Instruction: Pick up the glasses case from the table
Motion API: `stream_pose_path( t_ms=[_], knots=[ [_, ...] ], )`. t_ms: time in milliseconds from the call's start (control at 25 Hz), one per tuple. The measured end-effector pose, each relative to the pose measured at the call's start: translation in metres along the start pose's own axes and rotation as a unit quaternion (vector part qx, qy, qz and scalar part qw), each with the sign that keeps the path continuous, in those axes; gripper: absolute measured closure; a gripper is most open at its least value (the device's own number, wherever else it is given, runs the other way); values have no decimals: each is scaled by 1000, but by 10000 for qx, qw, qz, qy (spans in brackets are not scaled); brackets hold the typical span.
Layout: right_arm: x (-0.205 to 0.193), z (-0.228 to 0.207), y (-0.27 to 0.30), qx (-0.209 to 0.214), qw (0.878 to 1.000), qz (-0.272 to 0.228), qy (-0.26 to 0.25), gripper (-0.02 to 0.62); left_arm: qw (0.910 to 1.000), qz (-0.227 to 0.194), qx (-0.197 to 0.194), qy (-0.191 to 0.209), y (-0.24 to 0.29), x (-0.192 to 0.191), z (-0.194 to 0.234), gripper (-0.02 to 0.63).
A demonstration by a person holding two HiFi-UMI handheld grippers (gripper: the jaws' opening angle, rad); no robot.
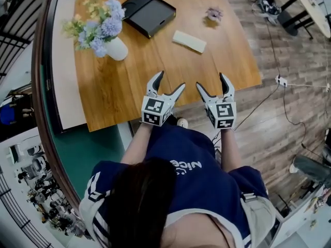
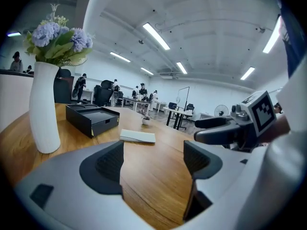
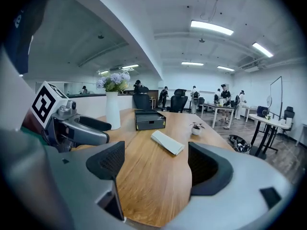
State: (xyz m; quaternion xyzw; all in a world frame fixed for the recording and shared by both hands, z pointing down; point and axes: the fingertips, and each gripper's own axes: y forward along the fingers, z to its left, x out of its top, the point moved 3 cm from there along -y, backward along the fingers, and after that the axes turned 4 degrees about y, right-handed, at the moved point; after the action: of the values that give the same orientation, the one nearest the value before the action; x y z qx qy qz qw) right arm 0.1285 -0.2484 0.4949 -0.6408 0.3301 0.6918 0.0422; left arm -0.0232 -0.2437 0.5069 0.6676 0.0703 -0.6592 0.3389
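Flat on the wooden table (image 1: 124, 87), well ahead of both grippers, near the black tray (image 1: 149, 13): white glasses case (image 1: 189, 41). Likely light, stiff, smooth-skinned; best pinched across its narrow width. Left gripper (image 1: 170, 80) and right gripper (image 1: 211, 81) gaping wide, empty, touching nothing, at the near edge.

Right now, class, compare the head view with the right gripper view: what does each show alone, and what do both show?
Head view only: the person's dark hair. Right gripper view only: ceiling lights and people at far desks. Both: the wooden table, white glasses case, flower vase, black box and left claw.
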Motion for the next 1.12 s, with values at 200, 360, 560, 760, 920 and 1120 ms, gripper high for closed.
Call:
stream_pose_path(
  t_ms=[200,360,560,760,920,1120],
  knots=[
    [22,-6,32,-69,9998,41,-169,189,9999,-45,-129,55,12,11,26,233],
    [33,-6,55,-70,9996,76,-275,187,9997,-76,-217,57,22,12,42,233],
    [38,-18,89,140,9972,517,-531,184,9997,57,-218,46,29,9,51,233],
    [43,-37,128,439,9884,971,-1084,186,9999,134,29,-92,37,9,59,233],
    [39,-45,157,803,9775,1325,-1429,186,9989,71,342,-309,38,15,67,233],
    [17,-49,200,1481,9570,1978,-1519,187,9965,102,750,-359,39,15,74,233]
  ],
)
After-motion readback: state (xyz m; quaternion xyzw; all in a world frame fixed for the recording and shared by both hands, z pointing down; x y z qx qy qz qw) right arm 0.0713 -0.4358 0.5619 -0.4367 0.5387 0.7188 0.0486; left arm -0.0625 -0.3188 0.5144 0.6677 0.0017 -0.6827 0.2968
